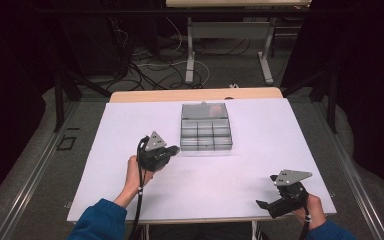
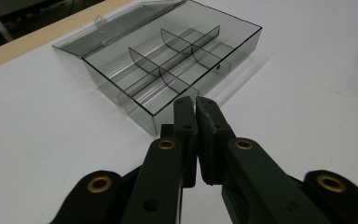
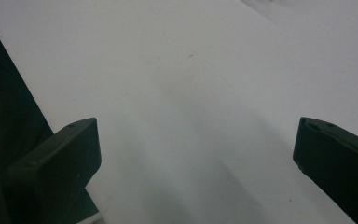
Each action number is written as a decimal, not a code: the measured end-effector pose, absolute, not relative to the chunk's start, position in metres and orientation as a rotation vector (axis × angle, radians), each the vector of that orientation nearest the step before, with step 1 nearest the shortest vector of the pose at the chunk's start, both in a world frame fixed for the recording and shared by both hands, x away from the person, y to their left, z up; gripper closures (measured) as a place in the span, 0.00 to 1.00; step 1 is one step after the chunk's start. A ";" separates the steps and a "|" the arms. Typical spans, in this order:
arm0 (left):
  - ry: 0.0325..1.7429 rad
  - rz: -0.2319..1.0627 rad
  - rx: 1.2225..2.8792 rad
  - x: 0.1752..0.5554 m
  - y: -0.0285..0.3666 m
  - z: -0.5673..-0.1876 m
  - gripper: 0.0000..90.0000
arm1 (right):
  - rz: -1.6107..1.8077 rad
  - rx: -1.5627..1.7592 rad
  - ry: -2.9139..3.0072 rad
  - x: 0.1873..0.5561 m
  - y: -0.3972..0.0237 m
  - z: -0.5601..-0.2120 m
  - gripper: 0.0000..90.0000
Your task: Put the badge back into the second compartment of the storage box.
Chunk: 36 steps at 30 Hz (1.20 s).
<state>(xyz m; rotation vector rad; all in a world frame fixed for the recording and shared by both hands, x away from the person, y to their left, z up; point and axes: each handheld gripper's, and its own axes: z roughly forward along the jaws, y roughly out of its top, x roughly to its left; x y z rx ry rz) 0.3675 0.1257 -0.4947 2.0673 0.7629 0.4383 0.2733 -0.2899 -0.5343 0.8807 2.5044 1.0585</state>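
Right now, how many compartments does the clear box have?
7. The box has six small compartments in two rows of three, nearest the left gripper, and one long compartment across the far side, next to the open lid. None seems hidden.

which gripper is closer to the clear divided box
Left. The left gripper, jaws shut, sits just off the near left corner of the clear divided box. The right gripper is far off at the table's near right edge, jaws open.
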 end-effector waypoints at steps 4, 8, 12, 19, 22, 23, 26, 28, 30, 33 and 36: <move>0.754 0.435 2.069 0.371 0.122 -0.495 0.98 | 1.061 0.875 2.505 0.273 -0.290 -0.534 0.01; 0.755 0.438 2.070 0.375 0.120 -0.493 0.98 | 1.061 0.875 2.506 0.274 -0.290 -0.534 0.01; 0.748 0.435 2.067 0.378 0.117 -0.492 0.98 | 1.057 0.881 2.505 0.273 -0.290 -0.534 0.00; 0.731 0.434 2.073 0.385 0.108 -0.493 0.98 | 1.060 0.887 2.507 0.273 -0.290 -0.535 0.00; 0.722 0.429 2.083 0.386 0.105 -0.492 0.98 | 1.060 0.885 2.500 0.273 -0.289 -0.535 0.00; 0.719 0.431 2.084 0.386 0.104 -0.492 0.98 | 1.059 0.881 2.502 0.273 -0.290 -0.535 0.00; 0.717 0.429 2.081 0.389 0.102 -0.492 0.98 | 1.054 0.875 2.506 0.273 -0.290 -0.535 0.01; 0.716 0.416 2.080 0.389 0.100 -0.490 0.98 | 1.055 0.896 2.506 0.272 -0.290 -0.535 0.00; 0.711 0.415 2.082 0.390 0.098 -0.488 0.98 | 1.055 0.890 2.505 0.272 -0.290 -0.535 0.01; 0.703 0.415 2.085 0.392 0.094 -0.486 0.98 | 1.055 0.886 2.504 0.271 -0.290 -0.535 0.00; 0.699 0.415 2.091 0.394 0.091 -0.488 0.98 | 1.058 0.888 2.499 0.271 -0.290 -0.534 0.00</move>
